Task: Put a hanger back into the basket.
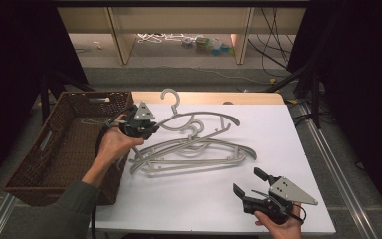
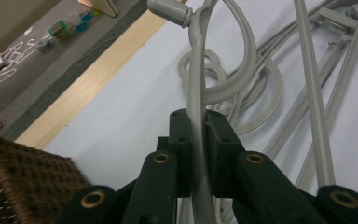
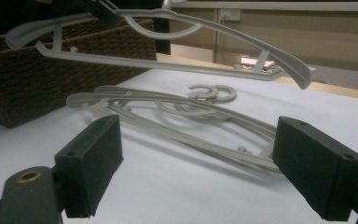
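My left gripper (image 1: 151, 127) is shut on a grey plastic hanger (image 1: 204, 115) near its neck and holds it up above the white table (image 1: 278, 139). In the left gripper view the hanger's thin bar (image 2: 196, 84) runs between the pads of my left gripper (image 2: 196, 128). The right gripper view has this lifted hanger (image 3: 168, 63) hanging roughly level in the air. Under it a pile of similar grey hangers (image 1: 194, 154) lies flat on the table. My right gripper (image 1: 246, 180) rests near the front right edge, open, with nothing between the jaws of the right gripper (image 3: 198, 158).
A dark brown wicker basket (image 1: 94, 94) stands at the table's left side, close to my left hand. Beyond the table's far wooden edge are shelf legs, cables and small items on the floor.
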`<state>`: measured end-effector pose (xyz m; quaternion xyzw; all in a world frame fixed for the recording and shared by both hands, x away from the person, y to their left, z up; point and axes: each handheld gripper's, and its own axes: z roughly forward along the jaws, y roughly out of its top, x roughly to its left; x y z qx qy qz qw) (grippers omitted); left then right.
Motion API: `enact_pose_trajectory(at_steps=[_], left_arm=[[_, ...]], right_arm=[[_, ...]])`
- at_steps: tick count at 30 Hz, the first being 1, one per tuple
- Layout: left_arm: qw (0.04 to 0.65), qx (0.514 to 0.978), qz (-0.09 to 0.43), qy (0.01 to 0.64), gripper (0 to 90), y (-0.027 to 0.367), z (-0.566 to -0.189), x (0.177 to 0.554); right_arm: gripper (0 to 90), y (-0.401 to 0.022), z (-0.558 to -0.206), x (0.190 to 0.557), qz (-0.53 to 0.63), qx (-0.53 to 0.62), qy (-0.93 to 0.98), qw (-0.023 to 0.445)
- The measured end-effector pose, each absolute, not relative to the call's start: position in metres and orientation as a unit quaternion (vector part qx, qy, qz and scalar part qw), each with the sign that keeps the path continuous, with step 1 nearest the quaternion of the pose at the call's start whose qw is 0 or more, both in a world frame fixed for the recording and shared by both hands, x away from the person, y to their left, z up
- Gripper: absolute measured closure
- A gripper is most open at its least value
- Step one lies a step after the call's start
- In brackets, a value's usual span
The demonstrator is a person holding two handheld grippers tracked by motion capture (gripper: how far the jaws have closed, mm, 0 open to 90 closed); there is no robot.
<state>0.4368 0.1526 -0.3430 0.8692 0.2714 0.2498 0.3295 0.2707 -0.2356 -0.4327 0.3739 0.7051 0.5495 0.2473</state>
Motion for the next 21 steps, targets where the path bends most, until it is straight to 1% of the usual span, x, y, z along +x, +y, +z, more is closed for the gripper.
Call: enact_pose_trajectory(at_steps=[5,9,10,11,16,20,21], left_arm=[[0.334,0.860,0.260,0.284,82.0,0.180,-0.318,0.435],[0.337,0.850,0.279,0.295,82.0,0.206,-0.296,0.431],[0.335,0.845,0.289,0.301,82.0,0.219,-0.287,0.429],[0.335,0.845,0.289,0.301,82.0,0.219,-0.287,0.429],[0.330,0.835,0.306,0.317,82.0,0.247,-0.276,0.423],[0.333,0.829,0.310,0.326,82.0,0.271,-0.276,0.420],[0.333,0.829,0.310,0.326,82.0,0.271,-0.276,0.420]], right_arm=[[16.8,-0.235,-0.434,0.272,0.560,0.369,0.699,0.248],[16.8,-0.235,-0.434,0.272,0.556,0.372,0.702,0.245],[16.8,-0.235,-0.434,0.272,0.556,0.372,0.702,0.245],[16.8,-0.235,-0.434,0.272,0.556,0.372,0.702,0.245],[16.8,-0.235,-0.434,0.272,0.554,0.373,0.703,0.245],[16.8,-0.235,-0.434,0.272,0.553,0.373,0.702,0.249],[16.8,-0.235,-0.434,0.272,0.553,0.373,0.702,0.249]])
